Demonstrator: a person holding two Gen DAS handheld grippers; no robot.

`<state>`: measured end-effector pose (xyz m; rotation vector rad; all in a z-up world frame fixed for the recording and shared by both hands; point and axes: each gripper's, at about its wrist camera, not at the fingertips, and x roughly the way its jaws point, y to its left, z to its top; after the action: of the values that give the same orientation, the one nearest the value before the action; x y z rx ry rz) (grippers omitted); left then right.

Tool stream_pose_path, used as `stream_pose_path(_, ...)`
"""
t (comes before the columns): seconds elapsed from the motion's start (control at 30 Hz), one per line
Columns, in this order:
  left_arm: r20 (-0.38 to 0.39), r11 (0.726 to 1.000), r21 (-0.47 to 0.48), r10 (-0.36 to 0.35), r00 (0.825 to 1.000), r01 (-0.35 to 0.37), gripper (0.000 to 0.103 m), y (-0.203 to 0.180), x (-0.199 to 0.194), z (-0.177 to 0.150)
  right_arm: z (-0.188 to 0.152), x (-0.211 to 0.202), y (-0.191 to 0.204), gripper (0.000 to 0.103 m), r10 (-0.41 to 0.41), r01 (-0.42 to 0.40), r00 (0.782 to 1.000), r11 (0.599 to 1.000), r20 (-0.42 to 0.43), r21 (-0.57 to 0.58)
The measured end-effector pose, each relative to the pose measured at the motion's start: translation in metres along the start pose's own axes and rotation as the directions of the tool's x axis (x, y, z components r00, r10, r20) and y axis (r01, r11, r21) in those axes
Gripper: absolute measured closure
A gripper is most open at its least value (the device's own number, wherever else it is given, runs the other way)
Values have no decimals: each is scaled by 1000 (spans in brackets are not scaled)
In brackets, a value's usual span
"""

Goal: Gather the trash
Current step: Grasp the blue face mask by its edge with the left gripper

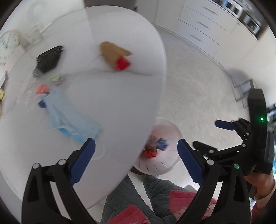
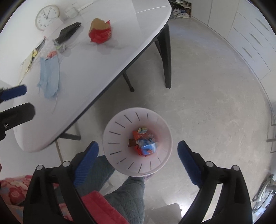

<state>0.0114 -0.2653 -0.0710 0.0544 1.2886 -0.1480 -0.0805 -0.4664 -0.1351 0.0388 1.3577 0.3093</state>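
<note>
My right claw stands wide apart, nothing between its blue pads, pointing steeply down. Framed in the gap, at the centre of that view, is the pale pink bin on the floor, with crumpled wrappers in red, blue and white lying at its bottom. Below it show my quilted grey trouser legs.

My left claw is likewise spread wide and holds nothing. It hangs over the near edge of the white table; the picture is blurred. The bin peeks out under the table edge at lower centre.

On the table, the blue face mask lies at the left of the right-wrist view, with a small orange scrap and clear plastic just above it. Further up sit a black ribbed item and a torn red and brown packet at upper centre. A round clock leans at upper left.
</note>
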Motion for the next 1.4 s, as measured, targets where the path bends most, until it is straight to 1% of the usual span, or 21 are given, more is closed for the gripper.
stream_pose_path(0.2, 5, 991, -126, 54, 999, -53, 11, 51, -1, 2, 30, -7, 9, 7, -2, 1, 999, 1000, 39, 6)
stream_pose_path(0.37, -3, 964, -247, 97, 995, -95, 11, 97, 6, 2, 66, -12, 32, 6, 2, 0, 996, 1000, 86, -27)
stream_pose_path(0.57, -19, 933, -335, 130, 991, -129, 11, 142, 28, 10, 116, -7, 68, 3, 7, 3, 992, 997, 127, -78)
stream_pose_path(0.67, -25, 923, -358, 140, 990, -139, 11, 154, 40, 18, 142, 2, 84, 3, 3, 11, 991, 995, 137, -101)
stream_pose_path(0.77, -35, 919, -372, 132, 991, -135, 11, 161, 54, 23, 166, 16, 97, 3, -15, 32, 991, 992, 135, -123)
stream_pose_path(0.83, -44, 916, -380, 121, 992, -129, 11, 164, 63, 27, 183, 28, 102, 3, -15, 31, 992, 992, 122, -124)
stream_pose_path(0.97, -54, 911, -396, 106, 993, -119, 11, 169, 75, 28, 204, 50, 110, 3, -22, 34, 995, 992, 96, -123)
stream_pose_path(1.03, -59, 909, -400, 100, 993, -115, 13, 169, 78, 28, 211, 57, 113, 3, -25, 36, 996, 992, 90, -125)
stream_pose_path(1.13, -70, 908, -407, 81, 994, -103, 23, 169, 83, 28, 222, 67, 117, 3, -33, 44, 996, 990, 83, -134)
stream_pose_path(1.2, -70, 907, -408, 78, 994, -100, 31, 167, 84, 28, 226, 70, 119, 3, -35, 47, 996, 989, 83, -142)
stream_pose_path(1.27, -72, 910, -404, 75, 995, -98, 36, 164, 87, 28, 229, 72, 122, 3, -43, 56, 995, 987, 85, -154)
stream_pose_path(1.37, -85, 912, -399, 72, 994, -100, 57, 163, 92, 28, 232, 74, 124, 3, -49, 62, 995, 985, 84, -161)
stream_pose_path(1.4, -77, 913, -394, 83, 994, -107, 63, 162, 91, 28, 232, 75, 124, 3, -54, 67, 995, 984, 84, -163)
